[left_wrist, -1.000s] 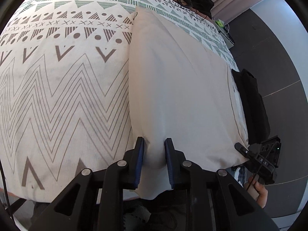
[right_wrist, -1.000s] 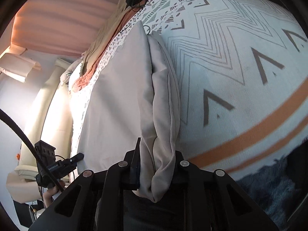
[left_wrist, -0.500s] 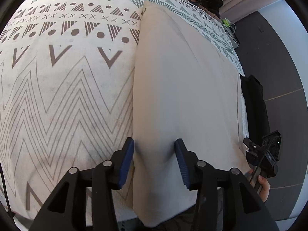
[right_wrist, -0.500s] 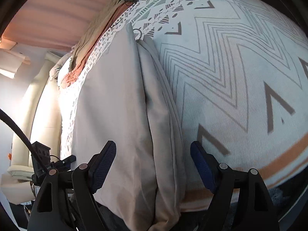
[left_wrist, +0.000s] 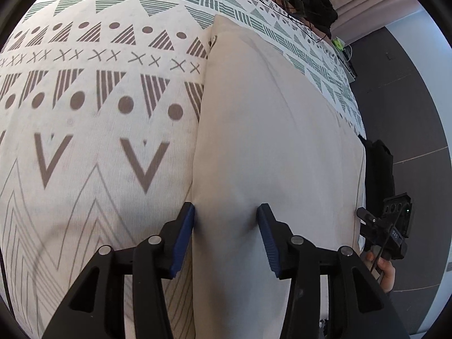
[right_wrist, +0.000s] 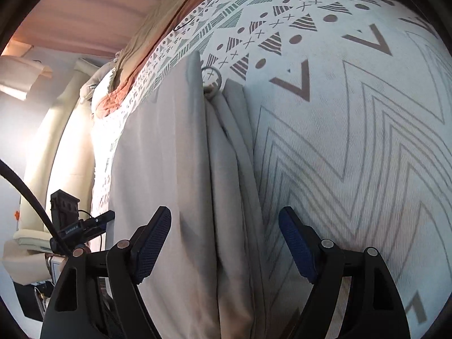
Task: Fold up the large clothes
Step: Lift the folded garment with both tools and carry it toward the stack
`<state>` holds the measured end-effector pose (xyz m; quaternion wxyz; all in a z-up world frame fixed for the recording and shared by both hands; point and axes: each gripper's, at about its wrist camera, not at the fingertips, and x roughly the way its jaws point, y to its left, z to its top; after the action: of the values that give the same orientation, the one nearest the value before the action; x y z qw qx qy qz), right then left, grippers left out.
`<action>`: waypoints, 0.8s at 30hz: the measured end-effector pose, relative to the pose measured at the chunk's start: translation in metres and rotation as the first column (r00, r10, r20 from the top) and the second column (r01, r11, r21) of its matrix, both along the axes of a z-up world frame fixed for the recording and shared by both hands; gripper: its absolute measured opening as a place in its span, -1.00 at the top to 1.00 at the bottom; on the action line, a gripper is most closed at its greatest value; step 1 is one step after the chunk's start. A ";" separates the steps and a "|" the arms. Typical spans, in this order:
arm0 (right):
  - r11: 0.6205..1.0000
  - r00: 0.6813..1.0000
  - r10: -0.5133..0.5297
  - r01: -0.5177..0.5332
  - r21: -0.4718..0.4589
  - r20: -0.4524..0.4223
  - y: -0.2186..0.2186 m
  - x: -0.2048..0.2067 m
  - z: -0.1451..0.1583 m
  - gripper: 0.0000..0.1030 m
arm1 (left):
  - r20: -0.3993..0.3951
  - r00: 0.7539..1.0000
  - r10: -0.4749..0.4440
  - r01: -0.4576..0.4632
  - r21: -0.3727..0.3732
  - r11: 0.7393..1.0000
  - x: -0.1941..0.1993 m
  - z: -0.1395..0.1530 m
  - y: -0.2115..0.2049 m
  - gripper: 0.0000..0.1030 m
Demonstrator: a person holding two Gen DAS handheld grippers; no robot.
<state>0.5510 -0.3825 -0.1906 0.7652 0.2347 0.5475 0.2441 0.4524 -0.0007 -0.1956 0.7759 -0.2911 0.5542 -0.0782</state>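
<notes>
Evidently a release step: the beige cloth (left_wrist: 271,141), folded lengthwise into a long strip, lay flat on the patterned bedspread (left_wrist: 84,113) near the bed's edge. The left hand-held gripper (left_wrist: 226,226) had just been opening; its blue pads stood apart over the strip's folded edge, cloth below and between them but not pinched. The right hand-held gripper (right_wrist: 224,243) had opened wide as well, straddling the stacked free edges of the strip without pressing them. A metal eyelet ring (right_wrist: 211,80) showed at the far end, so the cloth was probably a curtain. Judgement: both ends were let go so the fold could settle before the next crosswise fold.
</notes>
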 end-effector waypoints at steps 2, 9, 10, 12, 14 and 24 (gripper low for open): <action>1.000 1.000 0.005 -0.005 0.017 -0.005 0.001 0.010 -0.005 -0.46 | 0.006 1.000 0.004 -0.004 0.002 1.000 0.010 0.000 0.003 0.10; 0.999 0.999 0.046 -0.046 0.030 -0.004 0.006 0.046 -0.014 -0.45 | 0.005 1.000 0.015 -0.015 0.041 0.999 0.038 0.002 0.007 0.09; 0.998 0.999 0.049 -0.049 0.028 -0.004 0.008 0.050 -0.015 -0.45 | 0.007 1.000 0.018 -0.019 0.043 0.999 0.042 0.001 0.008 0.07; 0.998 0.998 0.062 -0.062 0.023 -0.001 0.016 0.059 -0.016 -0.45 | 0.008 0.999 0.031 -0.031 0.035 0.999 0.049 -0.002 0.009 0.06; 0.995 0.996 0.090 -0.090 0.032 -0.003 0.027 0.065 -0.018 -0.37 | 0.011 0.999 0.034 -0.034 0.047 0.998 0.060 -0.007 0.009 0.06; 0.992 0.993 0.113 -0.112 0.056 -0.022 0.045 0.096 -0.023 0.62 | 0.047 0.999 0.005 -0.012 0.161 0.987 0.085 0.004 -0.008 0.32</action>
<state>0.6469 -0.3371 -0.2135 0.7367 0.2272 0.5624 0.2989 0.5377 -0.0091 -0.1920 0.8097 -0.2281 0.5394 -0.0366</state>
